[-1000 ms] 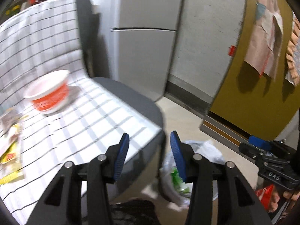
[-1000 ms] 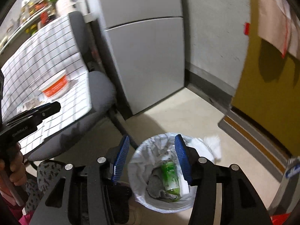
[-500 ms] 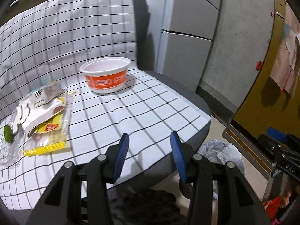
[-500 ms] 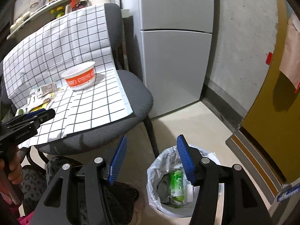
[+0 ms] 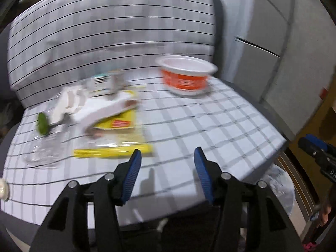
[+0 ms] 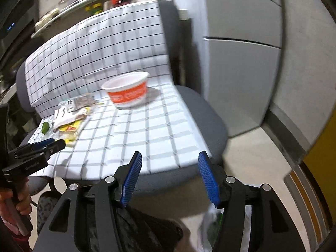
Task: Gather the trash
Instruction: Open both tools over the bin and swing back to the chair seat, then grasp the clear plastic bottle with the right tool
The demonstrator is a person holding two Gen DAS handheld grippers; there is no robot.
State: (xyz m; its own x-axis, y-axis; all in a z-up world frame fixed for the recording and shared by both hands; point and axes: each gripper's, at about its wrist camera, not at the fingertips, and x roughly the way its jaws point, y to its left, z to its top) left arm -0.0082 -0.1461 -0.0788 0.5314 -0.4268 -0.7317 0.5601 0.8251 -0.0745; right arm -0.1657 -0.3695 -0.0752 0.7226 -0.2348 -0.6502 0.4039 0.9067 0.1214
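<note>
Checked chair cover (image 5: pixel 210 126): one orange bowl (image 5: pixel 185 77), both grippers' fingers apart, just opening, empty

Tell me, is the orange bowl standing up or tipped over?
Standing up. The orange bowl sits flat on the checked cloth, rim upward.

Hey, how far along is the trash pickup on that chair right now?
Done: little can be confirmed; the lined bin on the floor is barely in view. In hand: nothing. The left gripper and right gripper are both open and empty, jaws just widened, facing the chair. Left: the orange bowl, the yellow wrapper, the white packaging and the clear bottle remain on the checked cloth.
</note>
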